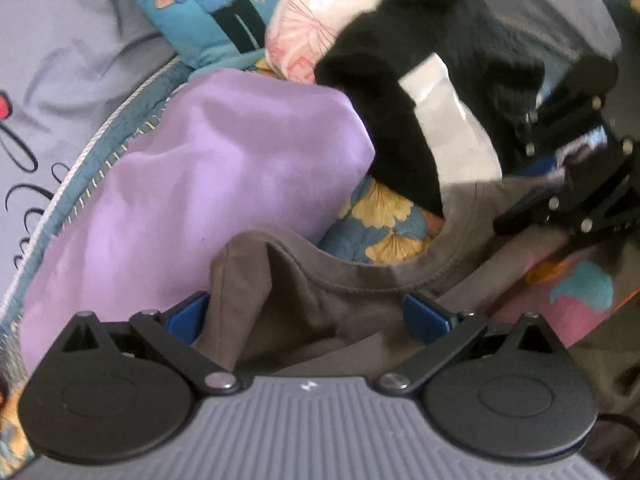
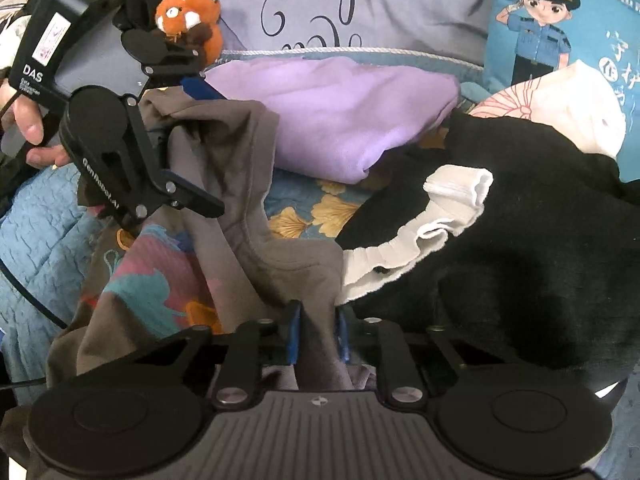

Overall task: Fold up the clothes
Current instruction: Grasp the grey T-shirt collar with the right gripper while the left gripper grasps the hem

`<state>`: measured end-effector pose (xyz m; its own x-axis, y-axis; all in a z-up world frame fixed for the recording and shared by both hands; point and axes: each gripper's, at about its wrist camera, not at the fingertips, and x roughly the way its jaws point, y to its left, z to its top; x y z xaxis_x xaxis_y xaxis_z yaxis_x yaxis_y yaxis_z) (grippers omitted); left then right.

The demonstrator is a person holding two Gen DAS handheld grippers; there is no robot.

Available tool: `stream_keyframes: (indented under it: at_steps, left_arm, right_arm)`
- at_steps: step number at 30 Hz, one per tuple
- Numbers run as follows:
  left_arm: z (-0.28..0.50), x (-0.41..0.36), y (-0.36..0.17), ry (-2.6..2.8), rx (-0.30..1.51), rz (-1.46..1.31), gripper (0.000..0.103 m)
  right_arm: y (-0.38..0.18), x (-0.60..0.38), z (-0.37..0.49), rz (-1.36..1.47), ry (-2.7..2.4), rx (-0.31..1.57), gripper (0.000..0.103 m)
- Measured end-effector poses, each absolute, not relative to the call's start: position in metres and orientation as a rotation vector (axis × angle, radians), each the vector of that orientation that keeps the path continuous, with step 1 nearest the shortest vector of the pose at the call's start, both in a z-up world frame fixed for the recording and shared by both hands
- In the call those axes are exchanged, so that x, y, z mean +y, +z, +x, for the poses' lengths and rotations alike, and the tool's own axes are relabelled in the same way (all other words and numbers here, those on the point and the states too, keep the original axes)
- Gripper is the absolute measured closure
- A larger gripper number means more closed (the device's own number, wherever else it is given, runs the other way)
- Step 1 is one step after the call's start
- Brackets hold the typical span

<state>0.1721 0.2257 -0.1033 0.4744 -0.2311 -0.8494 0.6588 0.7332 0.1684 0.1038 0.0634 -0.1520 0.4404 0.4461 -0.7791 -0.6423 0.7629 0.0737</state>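
Grippers: right [image 2: 318,334] pinches brown shirt [image 2: 240,184]; left [image 1: 306,316] seemingly agape.

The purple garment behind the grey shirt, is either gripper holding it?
No, the purple garment lies free on the bed, while both the left gripper and the right gripper have their jaws around the grey shirt.

The inner faces of the left tool's [image 1: 306,316] blue pads are covered by the grey-brown shirt [image 1: 320,300], so the grip there cannot be judged. Much of the flowered bedspread [image 1: 384,216] is buried under the purple garment [image 1: 224,176] and the black garment [image 1: 420,92], which is blurred in the left wrist view. The shirt's print [image 2: 160,276] is partly folded out of sight. The cartoon cushion [image 2: 560,40] is cut off by the frame edge.
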Motion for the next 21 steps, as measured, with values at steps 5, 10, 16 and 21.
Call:
stream_keyframes:
  at_steps: [5, 10, 16, 21]
  left_arm:
    - [0.167, 0.235, -0.097, -0.565, 0.890, 0.468, 0.000]
    - [0.181, 0.241, -0.092, -0.520, 0.897, 0.423, 0.005]
    - [0.193, 0.243, -0.100, -0.427, 0.944, 0.477, 0.074]
    - [0.186, 0.244, -0.105, -0.398, 0.947, 0.509, 0.094]
  right_arm:
    - [-0.152, 0.064, 0.098, -0.269, 0.676, 0.856, 0.090]
    - [-0.153, 0.064, 0.098, -0.257, 0.673, 0.853, 0.090]
    - [-0.154, 0.065, 0.099, -0.255, 0.675, 0.855, 0.090]
    - [-0.151, 0.065, 0.095, -0.259, 0.664, 0.828, 0.090]
